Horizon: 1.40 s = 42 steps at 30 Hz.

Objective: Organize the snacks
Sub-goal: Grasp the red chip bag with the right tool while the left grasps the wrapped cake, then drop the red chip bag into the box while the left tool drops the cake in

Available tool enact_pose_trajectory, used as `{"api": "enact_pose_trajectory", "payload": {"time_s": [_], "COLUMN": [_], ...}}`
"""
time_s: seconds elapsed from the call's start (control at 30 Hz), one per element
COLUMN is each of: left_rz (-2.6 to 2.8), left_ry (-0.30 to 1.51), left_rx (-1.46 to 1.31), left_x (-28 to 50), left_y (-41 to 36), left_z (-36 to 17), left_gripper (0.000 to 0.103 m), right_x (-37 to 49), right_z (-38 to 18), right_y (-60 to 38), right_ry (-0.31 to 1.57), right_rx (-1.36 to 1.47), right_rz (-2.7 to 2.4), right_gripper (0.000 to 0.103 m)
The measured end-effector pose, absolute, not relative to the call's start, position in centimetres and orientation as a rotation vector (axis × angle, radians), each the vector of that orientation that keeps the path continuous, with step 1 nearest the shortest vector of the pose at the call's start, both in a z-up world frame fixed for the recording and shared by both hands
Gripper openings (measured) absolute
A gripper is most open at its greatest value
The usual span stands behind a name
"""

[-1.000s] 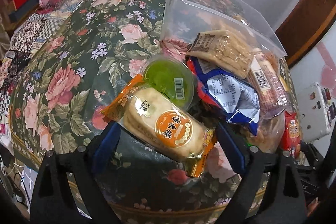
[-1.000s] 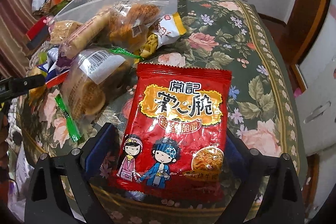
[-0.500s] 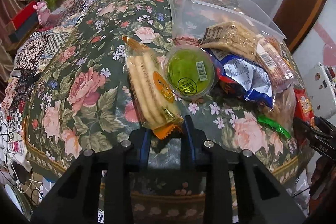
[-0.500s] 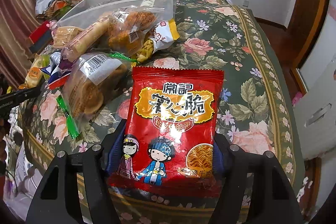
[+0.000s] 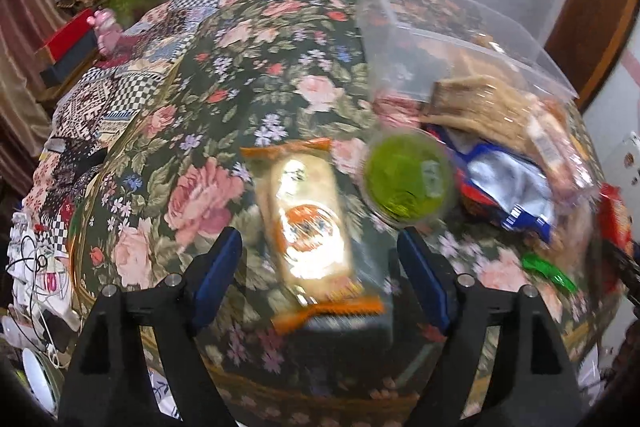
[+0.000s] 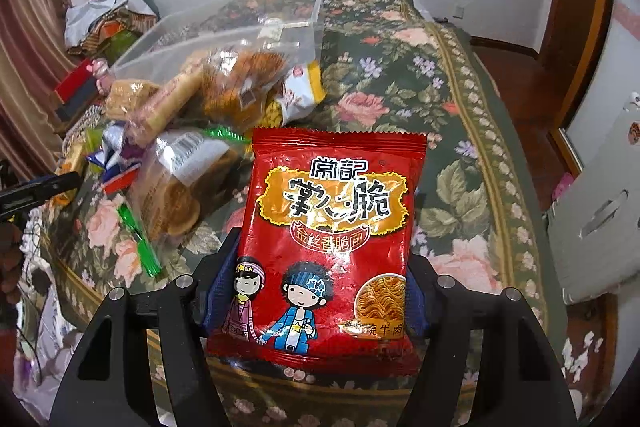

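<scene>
The right gripper [image 6: 320, 291], its blue-padded jaws pressed against both side edges of a glossy red instant-noodle snack packet [image 6: 332, 227] printed with two cartoon figures, holds the packet upright above the near edge of a tabletop [image 6: 440, 99] draped in dark green cloth patterned with pink roses. To the packet's left lies a heap of wrapped snacks in front of a clear rectangular plastic storage bin [image 6: 240, 27], among them a transparent bag of round brown biscuits [image 6: 176, 187] tied with a green strip. In the left wrist view, the left gripper [image 5: 320, 275] has its jaws opening, wide apart on either side of an orange-trimmed clear pack of pale rice crackers [image 5: 308, 223] that lies flat on the cloth, the pads clear of it. Just right of that pack sits a round green-lidded plastic cup [image 5: 406, 183], with a blue and silver foil bag [image 5: 504, 187] beyond; this view is blurred.
</scene>
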<state>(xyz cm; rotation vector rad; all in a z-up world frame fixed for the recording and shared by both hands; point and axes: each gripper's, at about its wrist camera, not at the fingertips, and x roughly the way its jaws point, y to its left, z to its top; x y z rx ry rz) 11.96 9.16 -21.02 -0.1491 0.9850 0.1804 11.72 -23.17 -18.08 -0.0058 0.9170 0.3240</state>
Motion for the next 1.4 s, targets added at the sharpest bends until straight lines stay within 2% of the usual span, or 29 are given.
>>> {"api": "enact_pose_trajectory", "payload": {"time_s": [0.03, 0.07, 0.1, 0.17, 0.33, 0.6, 0.97, 1.4], "left_rz": [0.186, 0.188, 0.189, 0.198, 0.187, 0.128, 0.052, -0.034], "left_ry": [0.983, 0.986, 0.993, 0.973, 0.921, 0.805, 0.702, 0.744], "left_rx": [-0.147, -0.142, -0.131, -0.113, -0.112, -0.123, -0.09, -0.065], "left_x": [12.1, 12.4, 12.6, 12.6, 12.2, 12.7, 17.0, 24.2], "left_y": [9.3, 9.5, 9.6, 9.8, 10.3, 10.1, 7.5, 5.1], "left_z": [-21.2, -21.5, -21.8, -21.8, -20.3, -15.0, -10.3, -11.2], "left_gripper": [0.071, 0.055, 0.044, 0.035, 0.035, 0.035, 0.035, 0.035], "right_x": [11.8, 11.9, 11.9, 12.2, 13.1, 15.1, 18.4, 24.0], "right_z": [-17.9, -17.6, -17.2, -16.7, -15.1, -12.0, -8.8, -9.3], "right_y": [-23.2, -23.2, -23.2, -23.2, -22.7, -21.2, -18.3, -14.9], "right_ry": [0.911, 0.903, 0.894, 0.88, 0.834, 0.738, 0.607, 0.609], "right_rx": [-0.005, -0.006, -0.006, -0.007, -0.011, -0.038, -0.039, -0.06], "right_rz": [0.324, 0.324, 0.324, 0.325, 0.335, 0.371, 0.415, 0.455], "right_gripper": [0.065, 0.065, 0.065, 0.065, 0.065, 0.065, 0.065, 0.065]}}
